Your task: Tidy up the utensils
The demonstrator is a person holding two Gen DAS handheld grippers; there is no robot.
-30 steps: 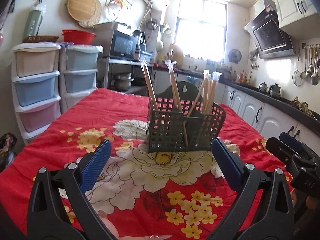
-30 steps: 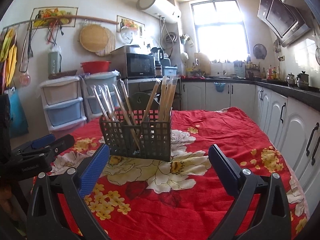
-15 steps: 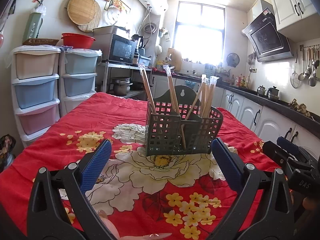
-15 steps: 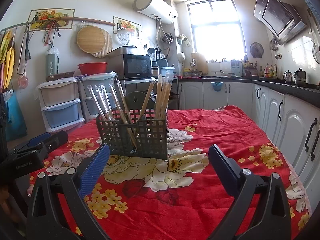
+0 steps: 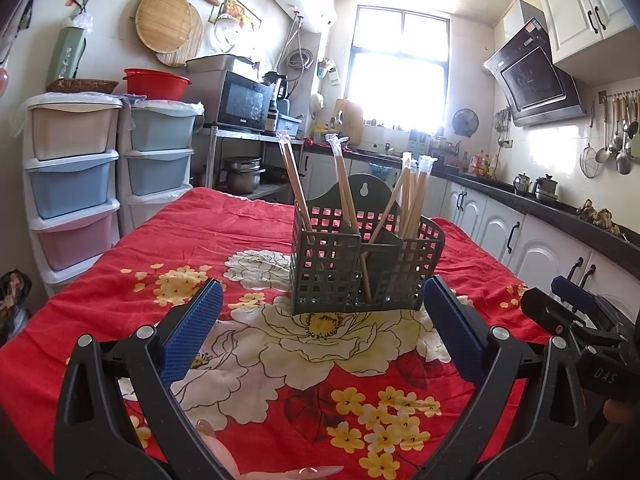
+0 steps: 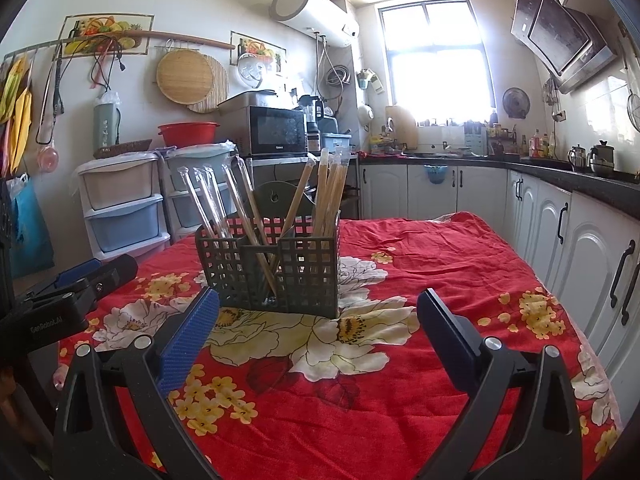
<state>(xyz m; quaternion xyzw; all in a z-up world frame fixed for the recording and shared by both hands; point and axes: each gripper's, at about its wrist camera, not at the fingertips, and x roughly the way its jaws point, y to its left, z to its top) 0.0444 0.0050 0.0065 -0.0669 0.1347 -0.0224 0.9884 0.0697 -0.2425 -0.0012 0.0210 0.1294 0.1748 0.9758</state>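
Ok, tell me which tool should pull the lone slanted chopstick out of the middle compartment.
Probably the right tool. In its view the chopstick's raised end leans toward its side of the holder, with open space above. Both tools are open and empty, but the left tool faces the holder's far side.

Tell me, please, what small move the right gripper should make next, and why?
Probably ease the right gripper forward toward the utensil caddy. Its jaws stand wide open and empty, short of the caddy, while the wrapped chopsticks lean loosely across several compartments. The left gripper is likewise open and holds nothing, so nothing has been picked yet.
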